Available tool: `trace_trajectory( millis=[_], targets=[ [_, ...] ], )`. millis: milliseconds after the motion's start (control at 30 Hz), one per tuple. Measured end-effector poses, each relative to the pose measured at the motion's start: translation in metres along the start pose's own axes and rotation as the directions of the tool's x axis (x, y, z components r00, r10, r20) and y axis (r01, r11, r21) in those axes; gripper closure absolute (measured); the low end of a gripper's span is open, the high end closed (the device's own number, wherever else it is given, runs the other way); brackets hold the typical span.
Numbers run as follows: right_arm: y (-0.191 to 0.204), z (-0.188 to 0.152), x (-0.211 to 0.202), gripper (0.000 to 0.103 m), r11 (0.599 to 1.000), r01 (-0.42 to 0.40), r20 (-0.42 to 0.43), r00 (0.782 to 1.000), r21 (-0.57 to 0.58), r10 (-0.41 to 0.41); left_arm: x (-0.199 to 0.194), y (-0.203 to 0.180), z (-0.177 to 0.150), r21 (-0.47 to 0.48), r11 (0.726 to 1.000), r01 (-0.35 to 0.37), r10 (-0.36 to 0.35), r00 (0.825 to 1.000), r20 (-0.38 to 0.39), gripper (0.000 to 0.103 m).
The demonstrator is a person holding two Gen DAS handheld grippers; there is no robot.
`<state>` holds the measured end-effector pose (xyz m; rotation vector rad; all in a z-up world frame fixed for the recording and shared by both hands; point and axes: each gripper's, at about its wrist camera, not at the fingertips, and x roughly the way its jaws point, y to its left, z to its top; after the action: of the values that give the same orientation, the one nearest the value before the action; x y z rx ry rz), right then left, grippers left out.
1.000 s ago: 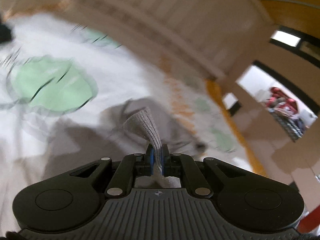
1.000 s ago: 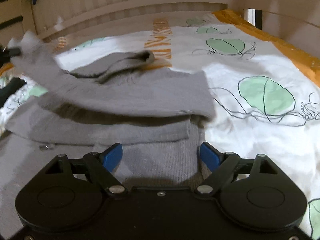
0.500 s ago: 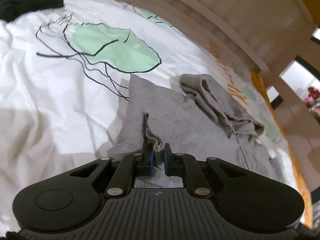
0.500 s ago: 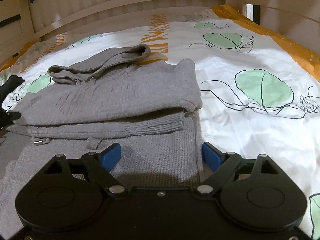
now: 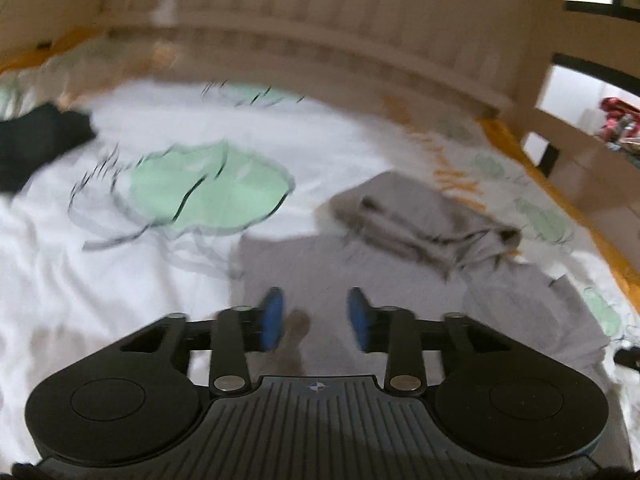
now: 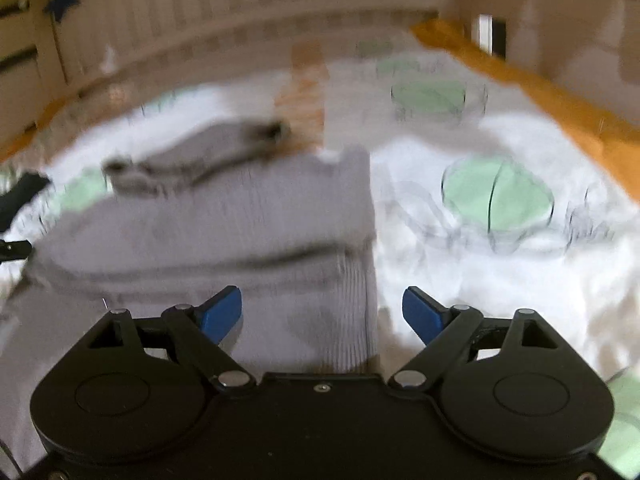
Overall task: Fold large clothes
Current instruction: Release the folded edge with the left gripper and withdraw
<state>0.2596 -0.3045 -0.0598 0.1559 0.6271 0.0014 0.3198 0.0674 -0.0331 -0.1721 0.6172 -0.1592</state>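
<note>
Grey knitted sweater [image 6: 248, 216]: lies partly folded on your bed
Left gripper [image 5: 316, 316]: jaws just opening, nothing held
Right gripper [image 6: 322, 312]: wide, empty
Next: grasp an edge

Left gripper [image 5: 315, 317]: black, two round housings with recessed discs at 7 and 5 o'clock, ribbed grey centre plate bearing a small cross-in-circle mark, silver pivot pins on the link arms, blue pads [image 5: 272, 318]. Right gripper [image 6: 322, 314]: matte black, smooth centre plate with one small screw at its 12 o'clock edge, triangular cut-outs in the outer links, silver pins, wedge-shaped blue pads [image 6: 222, 312].
</note>
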Motion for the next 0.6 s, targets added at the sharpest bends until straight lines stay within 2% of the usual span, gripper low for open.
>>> trace_trajectory(
  millis=[33, 67, 100, 167, 300, 333, 367, 433, 500, 600],
  targets=[
    [0.002, 0.007, 0.001, 0.015, 1.000, -0.012, 0.017, 1.000, -0.003, 0.012, 0.003, -0.003, 0.003, 0.013, 1.000, 0.007, -0.007, 1.000, -0.002, 0.055],
    [0.004, 0.012, 0.004, 0.022, 1.000, -0.020, 0.020, 1.000, -0.008, 0.020, 0.010, -0.006, 0.005, 0.026, 1.000, 0.007, -0.007, 1.000, -0.013, 0.053],
    [0.007, 0.018, 0.010, 0.034, 0.999, -0.027, 0.019, 0.999, -0.016, 0.028, 0.016, -0.008, 0.005, 0.033, 0.999, 0.003, -0.002, 1.000, -0.022, 0.053],
    [0.012, 0.024, 0.024, 0.044, 0.999, -0.027, 0.018, 0.999, -0.043, 0.028, 0.031, -0.007, 0.003, 0.031, 0.999, -0.010, 0.011, 0.998, -0.054, 0.053],
    [0.013, 0.021, 0.053, 0.045, 0.998, 0.002, -0.019, 1.000, -0.061, -0.003, 0.055, 0.012, -0.008, -0.014, 0.997, -0.075, 0.073, 0.989, -0.126, 0.053],
    [0.010, 0.018, 0.059, 0.045, 0.997, 0.024, -0.030, 0.999, -0.067, -0.026, 0.059, 0.019, -0.012, -0.014, 0.996, -0.091, 0.089, 0.987, -0.137, 0.051],
    [0.005, 0.013, 0.065, 0.045, 0.996, 0.044, -0.042, 0.998, -0.072, -0.047, 0.060, 0.024, -0.016, -0.004, 0.994, -0.109, 0.107, 0.984, -0.143, 0.041],
    [-0.006, 0.006, 0.068, 0.043, 0.996, 0.065, -0.055, 0.996, -0.055, -0.068, 0.060, 0.035, -0.020, -0.021, 0.994, -0.104, 0.099, 0.984, -0.148, 0.033],
    [-0.021, 0.003, 0.067, 0.040, 0.999, 0.037, -0.074, 0.997, 0.029, -0.035, 0.057, 0.042, -0.018, -0.045, 0.995, -0.085, 0.077, 0.985, -0.157, 0.033],
    [-0.027, 0.009, 0.061, 0.039, 0.997, 0.025, -0.094, 0.995, 0.070, -0.019, 0.045, 0.035, -0.003, 0.003, 0.995, -0.095, 0.094, 0.982, -0.163, 0.035]
  ],
)
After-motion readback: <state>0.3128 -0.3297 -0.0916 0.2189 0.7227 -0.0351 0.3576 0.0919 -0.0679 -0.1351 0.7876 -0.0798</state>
